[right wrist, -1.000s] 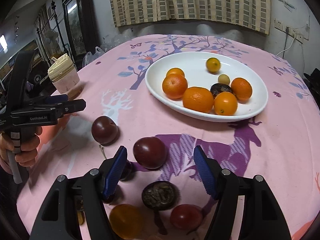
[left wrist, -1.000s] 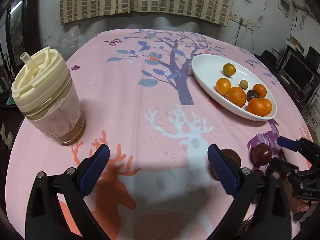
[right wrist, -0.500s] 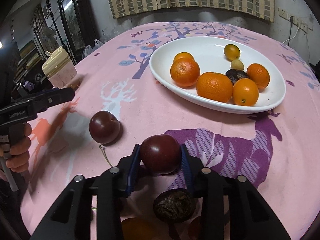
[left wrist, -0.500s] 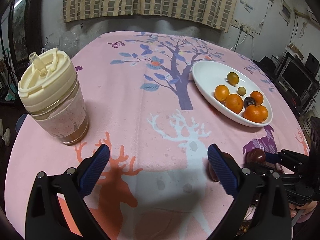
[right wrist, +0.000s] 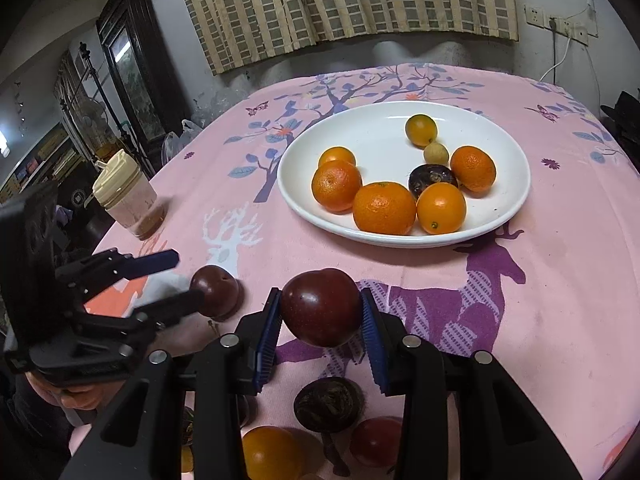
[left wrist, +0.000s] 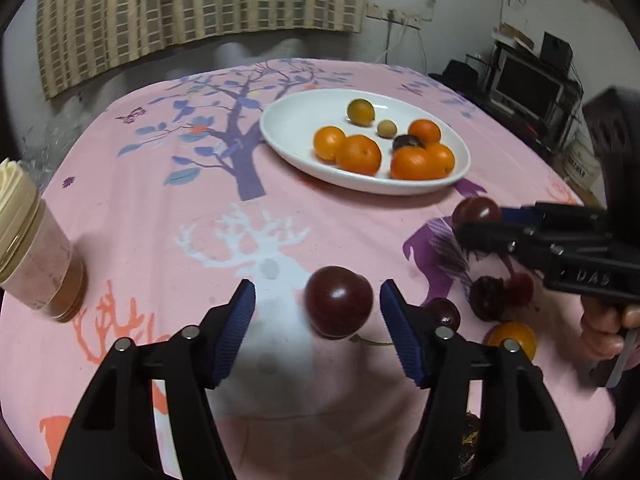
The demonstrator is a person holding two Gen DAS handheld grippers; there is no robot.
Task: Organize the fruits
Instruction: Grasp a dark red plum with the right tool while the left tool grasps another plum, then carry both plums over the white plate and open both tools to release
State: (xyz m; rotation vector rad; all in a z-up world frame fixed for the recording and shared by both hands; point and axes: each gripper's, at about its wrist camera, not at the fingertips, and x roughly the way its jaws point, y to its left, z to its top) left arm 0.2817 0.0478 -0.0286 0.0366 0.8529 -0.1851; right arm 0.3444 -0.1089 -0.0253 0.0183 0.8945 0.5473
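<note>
Pink tablecloth [right wrist: 560, 320] underfoot, the right gripper [right wrist: 320, 320] clamps a plum [right wrist: 320, 306] short of the plate [right wrist: 516, 152], while the left gripper [left wrist: 316, 320], jaws closing around another plum [left wrist: 338, 300] without touching, could nudge it rolling.

At the left edge of the left wrist view we see a lidded tumbler [left wrist: 30, 240] with a cream cap, holding a pinkish drink with a brown layer at the bottom, standing on a pink tablecloth [left wrist: 160, 208] printed with trees and deer. Across the top hangs a checked curtain [left wrist: 192, 12]. At upper right we make out a dark monitor [left wrist: 526, 84]; a dark-framed cabinet [right wrist: 132, 60] fills the right wrist view's upper left.
</note>
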